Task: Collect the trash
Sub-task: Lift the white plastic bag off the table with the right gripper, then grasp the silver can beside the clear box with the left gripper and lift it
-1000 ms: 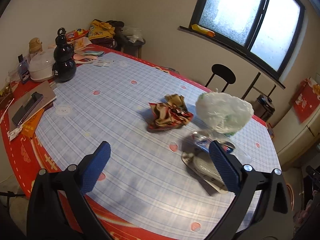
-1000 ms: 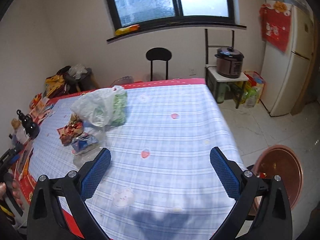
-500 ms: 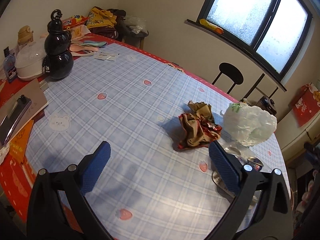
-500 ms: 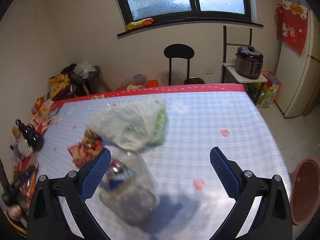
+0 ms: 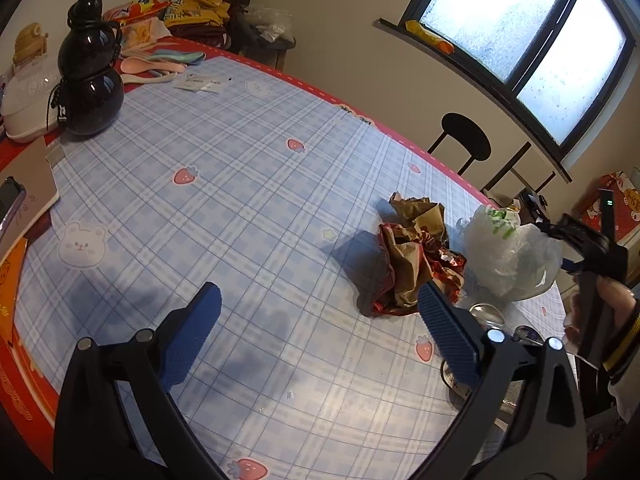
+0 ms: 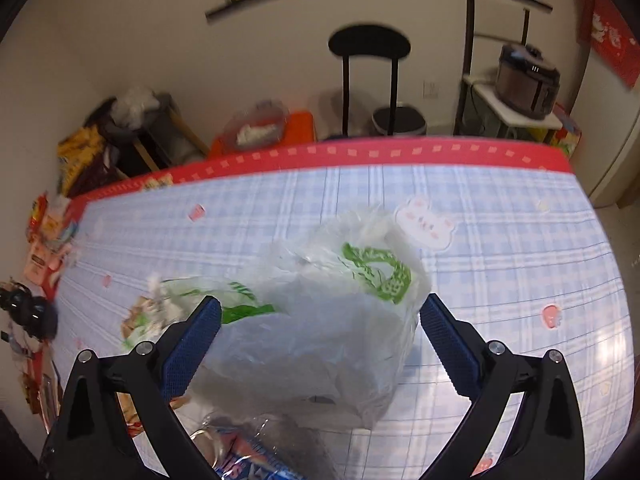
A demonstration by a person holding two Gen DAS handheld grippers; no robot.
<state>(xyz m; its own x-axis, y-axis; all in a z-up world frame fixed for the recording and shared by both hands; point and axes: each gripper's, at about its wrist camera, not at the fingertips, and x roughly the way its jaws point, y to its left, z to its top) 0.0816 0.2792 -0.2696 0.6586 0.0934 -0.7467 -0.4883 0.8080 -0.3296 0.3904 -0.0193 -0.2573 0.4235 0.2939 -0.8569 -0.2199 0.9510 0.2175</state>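
Note:
A white plastic bag with green print (image 6: 332,320) lies on the blue plaid tablecloth (image 6: 500,216), between the open fingers of my right gripper (image 6: 320,344), close in front of it. It also shows in the left wrist view (image 5: 508,256). A crumpled red and brown wrapper (image 5: 412,256) lies left of the bag, just ahead of my open, empty left gripper (image 5: 320,332). A crushed clear bottle with a blue label (image 6: 256,452) lies under the bag's near side. My right gripper shows at the right edge of the left wrist view (image 5: 588,252).
A black gourd bottle (image 5: 90,68), a white pot (image 5: 24,108), spoons and papers stand at the table's far left. A black chair (image 6: 370,76) and a rice cooker (image 6: 526,80) stand beyond the far edge. Clutter is piled in the corner (image 5: 208,12).
My right gripper has moved in over the table until the white bag lies between its open fingers. My left gripper has moved forward and left over the table, nearer the wrapper.

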